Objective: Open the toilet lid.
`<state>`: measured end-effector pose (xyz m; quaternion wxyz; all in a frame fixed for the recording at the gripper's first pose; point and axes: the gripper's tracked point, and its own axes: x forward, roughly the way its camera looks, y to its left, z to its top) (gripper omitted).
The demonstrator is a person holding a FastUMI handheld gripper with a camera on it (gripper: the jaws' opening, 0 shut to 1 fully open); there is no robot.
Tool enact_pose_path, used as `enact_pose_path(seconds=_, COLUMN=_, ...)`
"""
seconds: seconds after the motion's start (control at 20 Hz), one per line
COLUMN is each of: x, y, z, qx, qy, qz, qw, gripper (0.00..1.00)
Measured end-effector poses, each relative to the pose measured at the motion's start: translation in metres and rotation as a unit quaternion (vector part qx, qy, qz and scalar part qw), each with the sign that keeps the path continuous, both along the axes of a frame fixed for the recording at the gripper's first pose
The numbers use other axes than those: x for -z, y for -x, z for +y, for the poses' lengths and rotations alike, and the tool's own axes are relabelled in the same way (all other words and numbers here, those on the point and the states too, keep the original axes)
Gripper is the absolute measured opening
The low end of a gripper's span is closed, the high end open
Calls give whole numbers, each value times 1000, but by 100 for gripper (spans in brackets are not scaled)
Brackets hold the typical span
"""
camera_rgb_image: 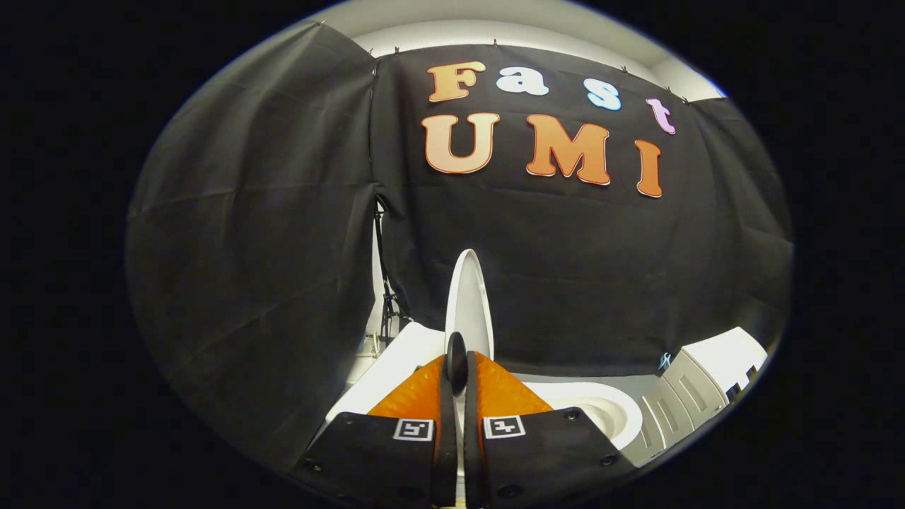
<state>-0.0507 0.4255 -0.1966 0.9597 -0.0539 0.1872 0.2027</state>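
The white toilet lid (468,297) stands raised, nearly upright and seen edge-on, rising just beyond my fingertips. My gripper (457,360) is shut on the lid's edge; a thin white strip of it shows between the two fingers. To the right of the lid lies the open white toilet bowl (601,413) with its rim uncovered. A white body of the toilet (403,357), probably the tank, sits to the left of the lid.
The booth's black cloth wall (565,268) hangs close behind the toilet and along the left side. A white ribbed unit (707,378) stands to the right of the bowl. A dark stand with cables (385,304) shows in the gap at the cloth's corner.
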Motion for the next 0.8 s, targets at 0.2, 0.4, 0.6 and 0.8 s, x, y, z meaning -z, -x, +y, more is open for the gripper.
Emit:
enact_pose_path(seconds=0.2, x=-10, y=2, z=3, qx=3, qy=-11, qz=-11, qw=1000, gripper=36)
enact_pose_path(seconds=0.4, x=-30, y=2, z=-8, qx=9, qy=-16, qz=-35, qw=999, gripper=69)
enact_pose_path(seconds=0.6, x=-47, y=0, z=-21, qx=11, qy=-38, qz=-38, qw=998, gripper=97)
enact_pose_path(seconds=0.8, x=-71, y=-3, z=-44, qx=17, qy=-47, qz=-47, qw=998, gripper=99)
